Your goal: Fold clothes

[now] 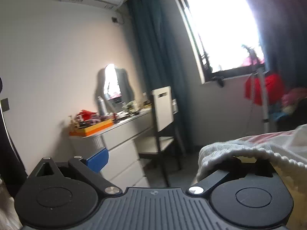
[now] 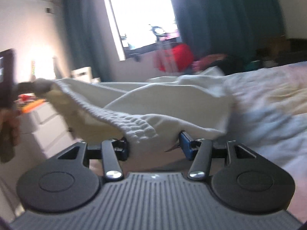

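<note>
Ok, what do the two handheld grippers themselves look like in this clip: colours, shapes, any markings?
Both match: the left gripper and right gripper have a dark grey ribbed body with a small round logo, two black round discs, black link bars on silver screws, and blue finger pads. No cables or sleeves are visible.

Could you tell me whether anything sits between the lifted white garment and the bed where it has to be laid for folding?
Nothing visible does. The white knit garment hangs over the right tongs, with the left tongs at its far end. The bed begins directly beyond it, covered only by its rumpled sheet.
</note>
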Tool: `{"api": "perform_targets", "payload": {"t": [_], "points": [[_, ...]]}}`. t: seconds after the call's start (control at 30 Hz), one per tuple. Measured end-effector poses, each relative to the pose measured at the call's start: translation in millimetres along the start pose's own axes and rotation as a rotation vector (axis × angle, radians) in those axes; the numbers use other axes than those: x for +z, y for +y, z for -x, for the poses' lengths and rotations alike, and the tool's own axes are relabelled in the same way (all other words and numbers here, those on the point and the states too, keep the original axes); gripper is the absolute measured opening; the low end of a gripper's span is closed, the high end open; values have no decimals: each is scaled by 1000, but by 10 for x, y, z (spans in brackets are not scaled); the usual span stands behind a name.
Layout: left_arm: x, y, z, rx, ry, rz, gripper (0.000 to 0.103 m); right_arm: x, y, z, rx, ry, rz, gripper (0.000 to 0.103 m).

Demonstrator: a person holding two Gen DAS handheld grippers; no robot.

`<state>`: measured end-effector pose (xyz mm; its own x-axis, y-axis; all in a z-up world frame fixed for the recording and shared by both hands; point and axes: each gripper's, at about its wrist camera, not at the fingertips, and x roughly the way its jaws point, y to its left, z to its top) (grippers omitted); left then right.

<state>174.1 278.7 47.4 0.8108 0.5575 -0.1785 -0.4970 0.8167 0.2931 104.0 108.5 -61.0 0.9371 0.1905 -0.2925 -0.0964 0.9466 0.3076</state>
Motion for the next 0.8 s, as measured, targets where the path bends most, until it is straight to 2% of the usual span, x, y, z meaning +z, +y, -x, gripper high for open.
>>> {"api": "perform_targets", "payload": {"t": [0.13, 0.2, 0.3, 0.4, 0.47, 0.53, 0.57, 0.6, 0.63, 0.8], "points": [[41, 111, -524, 35, 41, 7, 103, -102, 451, -414, 109, 55, -6, 56], [-40, 92, -774, 35, 85, 18, 103, -182, 640, -619, 157, 96, 7, 56], [-255, -7, -1162, 21, 220, 31, 102, -298, 804, -845, 170, 143, 58, 56], [-470, -39, -1370, -8, 334, 129, 96, -304, 782, -917, 175, 169, 69, 56], [-587, -2, -1347, -25, 359, 201, 96, -267, 789, -909, 183, 164, 75, 57], [-624, 31, -1229, -39, 366, 217, 96, -231, 805, -883, 196, 151, 89, 59], [-649, 36, -1184, -45, 366, 216, 96, -226, 828, -872, 213, 150, 95, 70], [-648, 59, -1110, -57, 364, 215, 97, -221, 852, -861, 231, 150, 101, 86], [-647, 97, -1034, -68, 363, 216, 98, -217, 874, -844, 248, 149, 107, 89], [-659, 295, -701, -110, 362, 210, 99, -177, 840, -606, 268, 157, 104, 89]]}}
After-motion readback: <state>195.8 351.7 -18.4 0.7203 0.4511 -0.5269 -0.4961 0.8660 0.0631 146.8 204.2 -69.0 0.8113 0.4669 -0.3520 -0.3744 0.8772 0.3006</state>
